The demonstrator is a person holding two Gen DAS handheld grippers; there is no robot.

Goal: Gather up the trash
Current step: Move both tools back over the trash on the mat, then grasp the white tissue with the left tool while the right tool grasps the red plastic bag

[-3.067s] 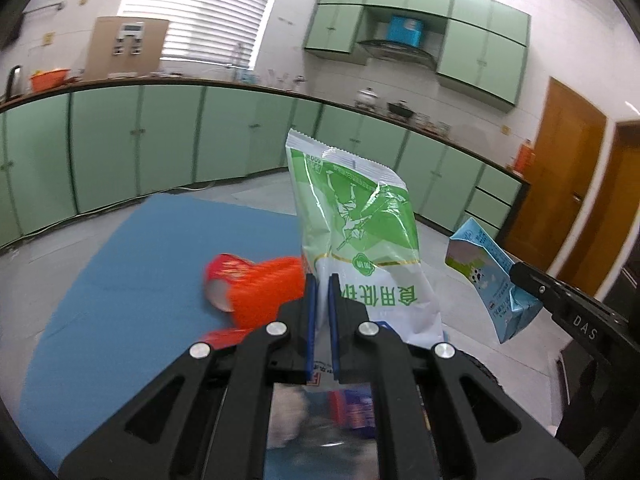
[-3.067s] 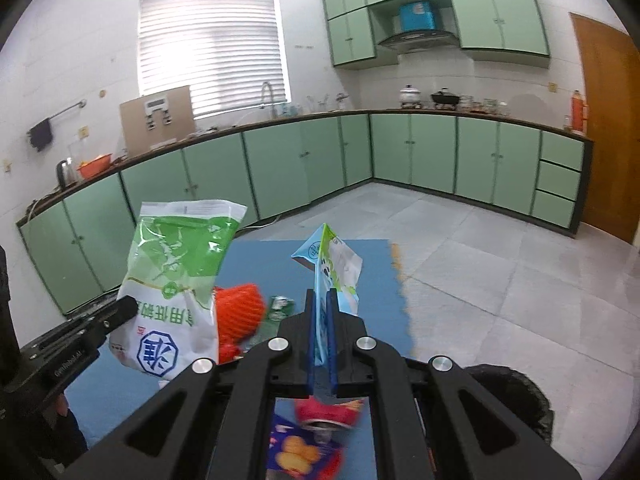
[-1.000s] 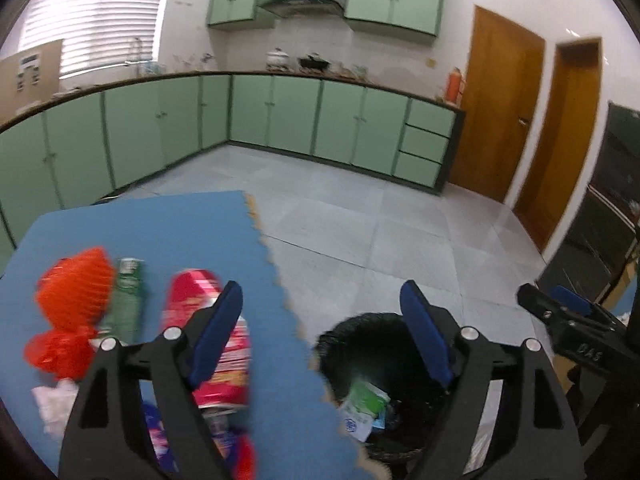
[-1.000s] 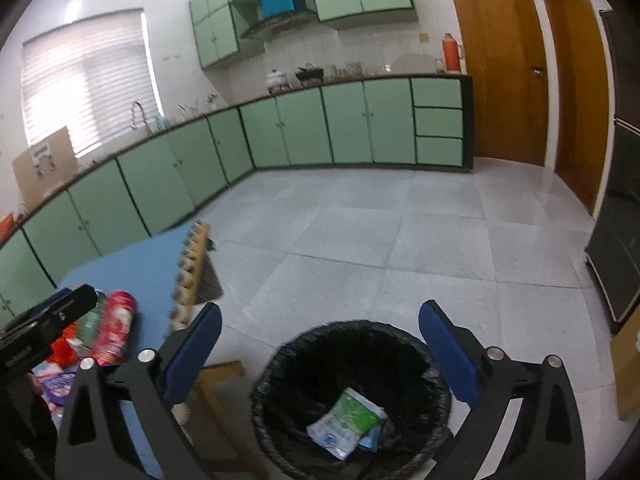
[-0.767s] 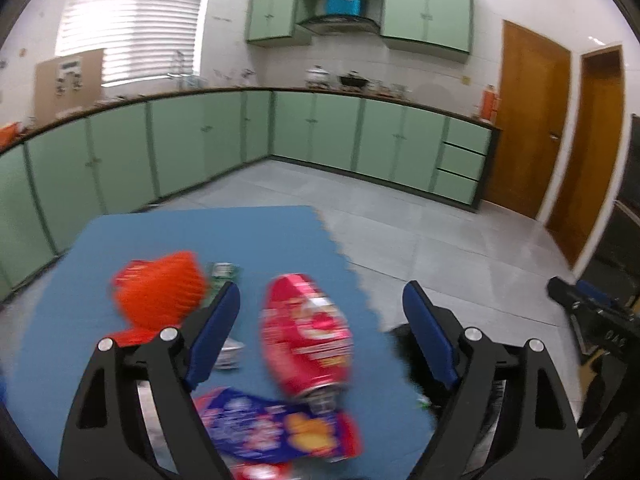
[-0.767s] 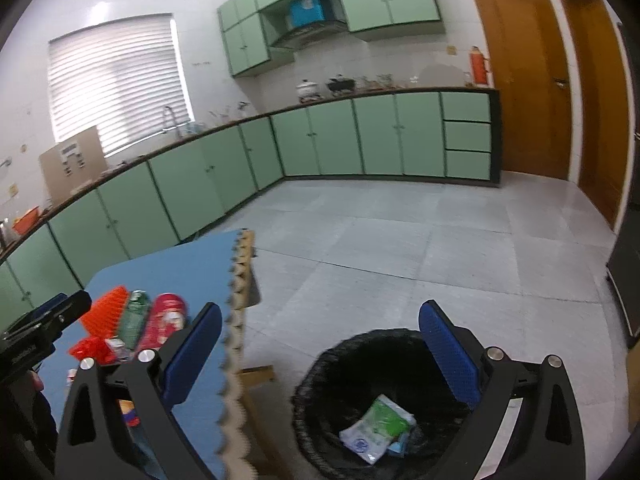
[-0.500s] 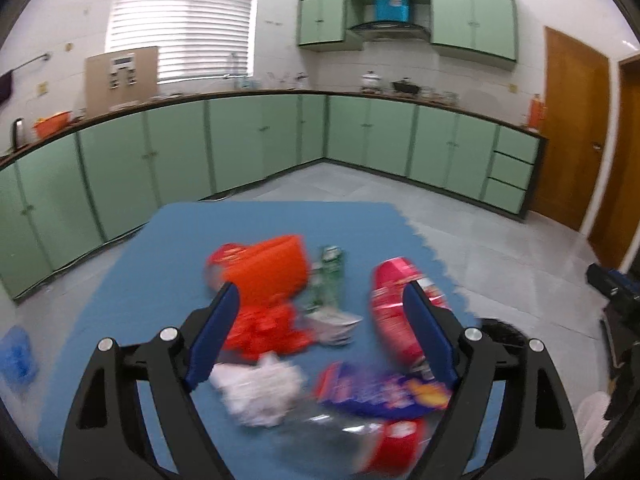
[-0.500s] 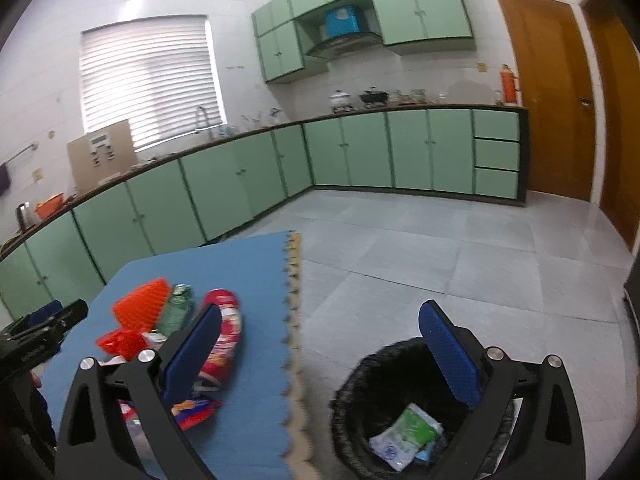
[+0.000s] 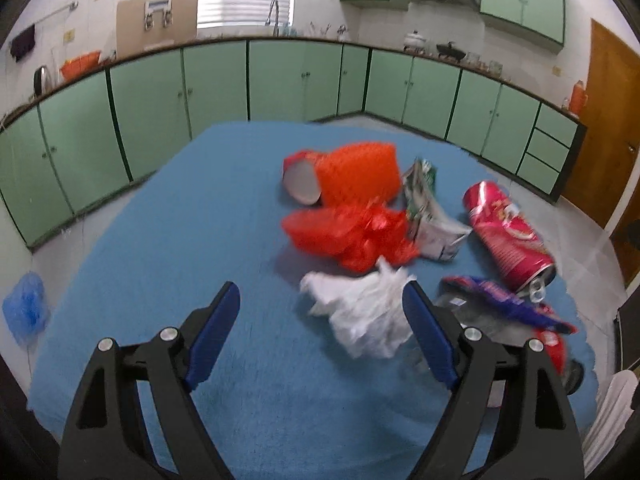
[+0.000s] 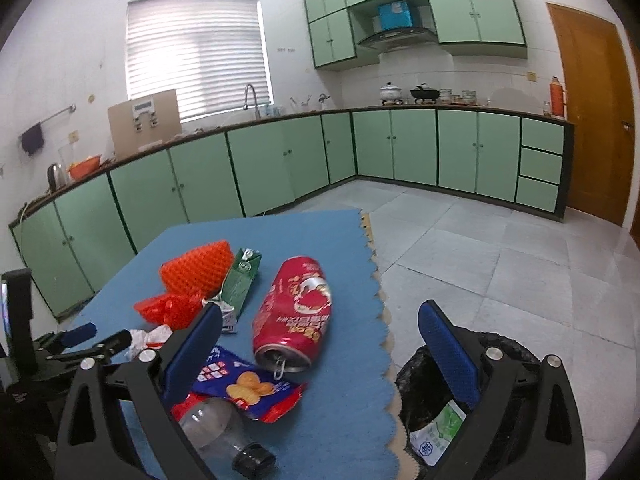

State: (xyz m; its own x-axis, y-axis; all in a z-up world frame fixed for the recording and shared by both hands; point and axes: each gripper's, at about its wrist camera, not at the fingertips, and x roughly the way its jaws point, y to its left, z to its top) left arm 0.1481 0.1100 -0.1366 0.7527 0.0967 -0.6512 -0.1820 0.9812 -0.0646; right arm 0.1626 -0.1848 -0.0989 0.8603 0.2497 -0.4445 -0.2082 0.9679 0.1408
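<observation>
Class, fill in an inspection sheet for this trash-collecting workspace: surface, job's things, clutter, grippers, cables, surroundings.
Surface: blue mat with a scalloped edge.
Job's things: red can on its side, snack wrapper, clear bottle, green carton, orange mesh sleeve, red plastic bag, white crumpled bag; black bin beside the mat holds a green-white packet.
Clutter: nothing seen.
Grippers: left gripper and right gripper, jaws open, empty.
Cables: nothing seen.
Surroundings: green cabinets, tiled floor, wooden door.
</observation>
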